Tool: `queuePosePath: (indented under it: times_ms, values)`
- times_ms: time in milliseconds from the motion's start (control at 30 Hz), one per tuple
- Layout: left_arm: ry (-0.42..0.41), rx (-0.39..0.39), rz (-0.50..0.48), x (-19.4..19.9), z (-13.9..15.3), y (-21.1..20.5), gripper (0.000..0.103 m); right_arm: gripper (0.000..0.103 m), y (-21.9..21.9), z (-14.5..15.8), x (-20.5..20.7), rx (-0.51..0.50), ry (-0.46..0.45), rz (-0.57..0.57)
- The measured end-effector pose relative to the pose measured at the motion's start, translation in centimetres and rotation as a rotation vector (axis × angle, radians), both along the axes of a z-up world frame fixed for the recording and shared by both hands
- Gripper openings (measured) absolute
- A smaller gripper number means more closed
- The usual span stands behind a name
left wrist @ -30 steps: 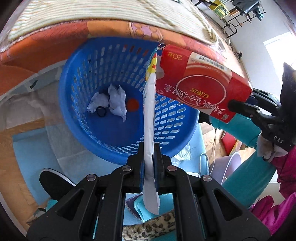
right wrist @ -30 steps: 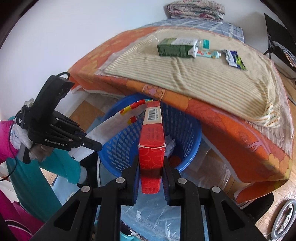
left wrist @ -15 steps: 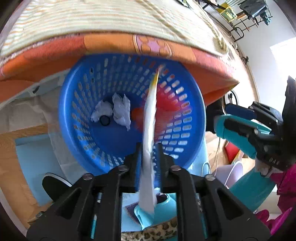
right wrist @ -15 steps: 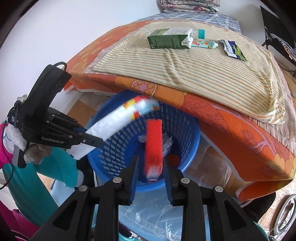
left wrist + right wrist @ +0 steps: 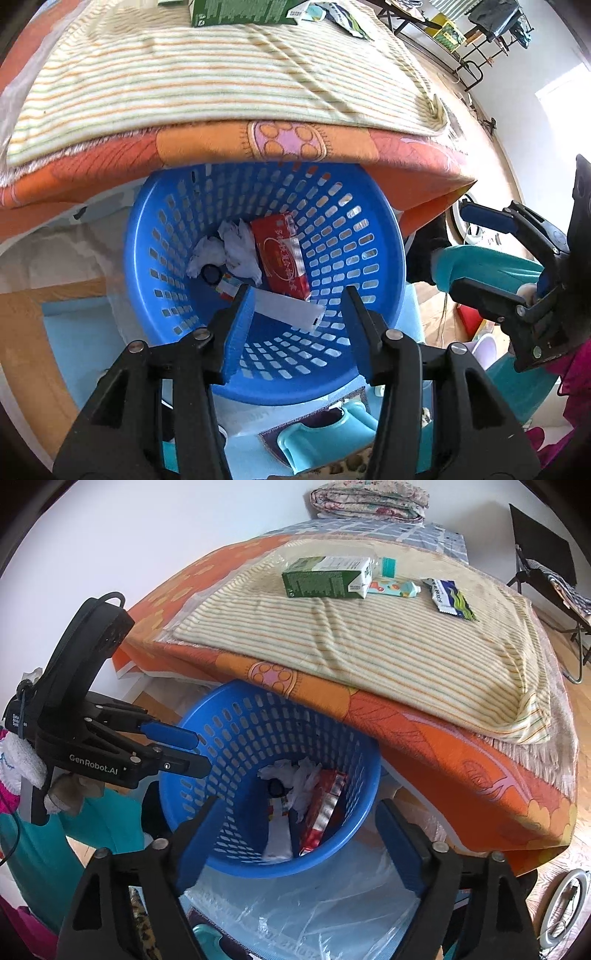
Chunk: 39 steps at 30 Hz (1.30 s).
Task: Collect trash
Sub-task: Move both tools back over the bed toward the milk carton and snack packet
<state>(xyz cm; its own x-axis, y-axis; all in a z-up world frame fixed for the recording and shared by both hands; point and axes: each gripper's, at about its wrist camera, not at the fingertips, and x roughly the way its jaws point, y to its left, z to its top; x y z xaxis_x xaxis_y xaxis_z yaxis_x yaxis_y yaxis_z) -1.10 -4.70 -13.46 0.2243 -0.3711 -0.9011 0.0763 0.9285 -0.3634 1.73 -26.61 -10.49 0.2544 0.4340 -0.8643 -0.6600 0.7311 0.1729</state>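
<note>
Bed (image 5: 424, 716): orange patterned cover with a striped cream blanket (image 5: 369, 642) on top; fills the far half of both views, its near edge overhanging the basket.

Blue basket (image 5: 354, 746): perforated plastic, on the floor below the bed edge, directly under both claws. Holds the trash gathered so far: a red carton (image 5: 282, 256) lying flat, a long white wrapper (image 5: 288, 312) on the near side, crumpled white tissue (image 5: 240, 249) to the left, and a small dark ring (image 5: 211, 275).

Left claw (image 5: 297, 306): jaws opening, nothing between them; the wrapper lies loose in the basket below. Seen in the right wrist view at the left, beside the rim.

Right claw (image 5: 291, 834): jaws opening and already wide, nothing between them; the red carton rests in the basket beneath.

Remaining trash, on the blanket at the far side, well apart from the basket:
- Green carton (image 5: 325, 578): lying on its side. Probably light if empty, stiff along the edges, walls likely to dent. Best taken across its narrow faces near the middle.
- Small pastel packet (image 5: 393, 589): just right of the carton, touching or nearly so. Soft, thin, likely slippery; pinch at one end.
- Blue-and-green wrapper (image 5: 452, 600): farther right, flat on the blanket. Very light, crinkly film; an edge must be lifted from the soft cloth without snagging it.
</note>
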Motion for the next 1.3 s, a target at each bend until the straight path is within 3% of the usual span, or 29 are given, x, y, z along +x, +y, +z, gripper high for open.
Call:
queuePosePath:
  times_ms: [133, 533, 600, 833, 967, 1300]
  values:
    - [-0.032, -0.004, 0.008, 0.2, 0.7, -0.1, 0.063, 0.087, -0.2, 0.1, 0.4, -0.004, -0.002, -0.023]
    - [-0.094, -0.022, 0.042, 2.6, 3.2, 1.1, 0.063, 0.088, -1.3, 1.7, 2.5, 0.017, -0.048, -0.119]
    - [-0.109, -0.026, 0.046, 3.3, 3.8, 1.3, 0.063, 0.093, -1.5, 2.1, 3.1, 0.029, -0.058, -0.136]
    - [-0.201, -0.017, 0.08, 7.5, 7.3, 2.7, 0.064, 0.097, -2.4, 4.0, 5.5, 0.088, -0.08, -0.206]
    - [-0.25, -0.032, 0.115, 10.7, 8.6, 4.0, 0.073, 0.098, -2.8, 5.2, 7.5, 0.107, -0.097, -0.243]
    - [-0.229, -0.087, 0.259, 17.1, 7.5, 7.4, 0.073, 0.098, -2.6, 7.1, 13.1, 0.103, -0.137, -0.263]
